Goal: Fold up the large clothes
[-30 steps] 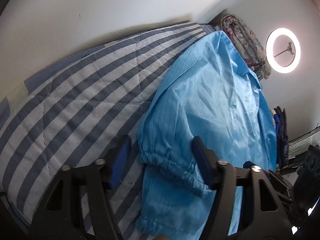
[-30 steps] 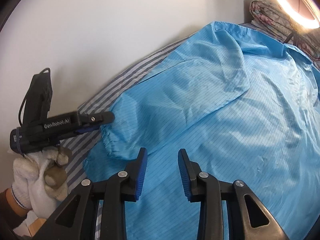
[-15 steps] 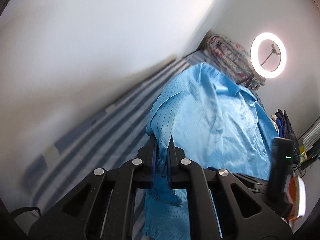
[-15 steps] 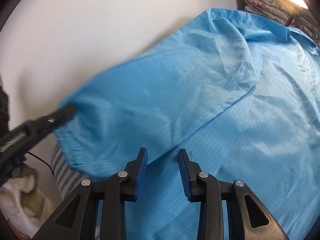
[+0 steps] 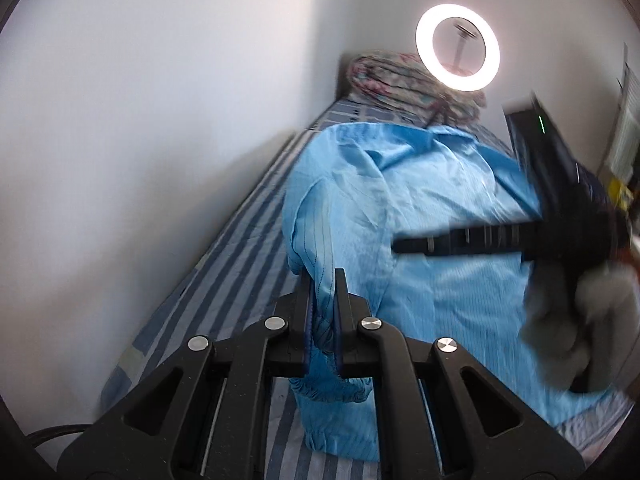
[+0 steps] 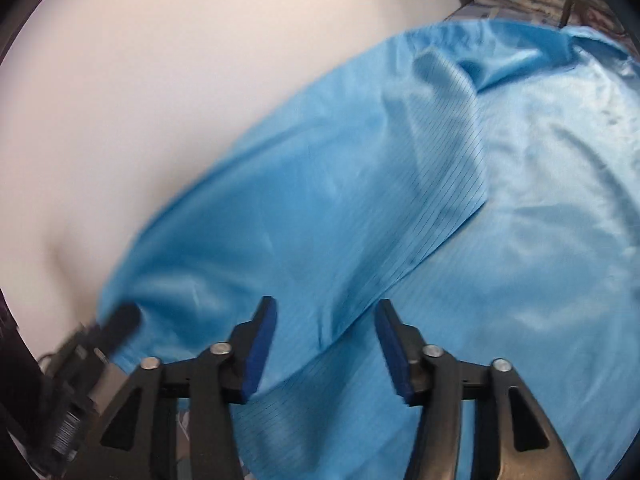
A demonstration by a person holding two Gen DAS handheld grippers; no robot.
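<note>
Left wrist view
Count: you see one blue garment (image 5: 420,216), one ring light (image 5: 457,47), two tools.
Garment: spread on the striped bed (image 5: 240,264) below the ring light; its sleeve cuff (image 5: 324,312) is raised off the bed.
Left tool (image 5: 322,304): you have it clenched on the sleeve cuff.

Right wrist view
Right tool (image 6: 324,344): released, jaws just widened, hovering above the garment, nothing between them.
Left tool: blurred, at the sleeve's low left end.

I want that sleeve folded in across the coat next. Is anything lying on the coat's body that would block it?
Nothing visible does. The left gripper is shut on the sleeve cuff, lifted off the striped bed. The blue coat lies bare of objects; only the right gripper, jaws just opened and clamping nothing, hovers over it.
</note>
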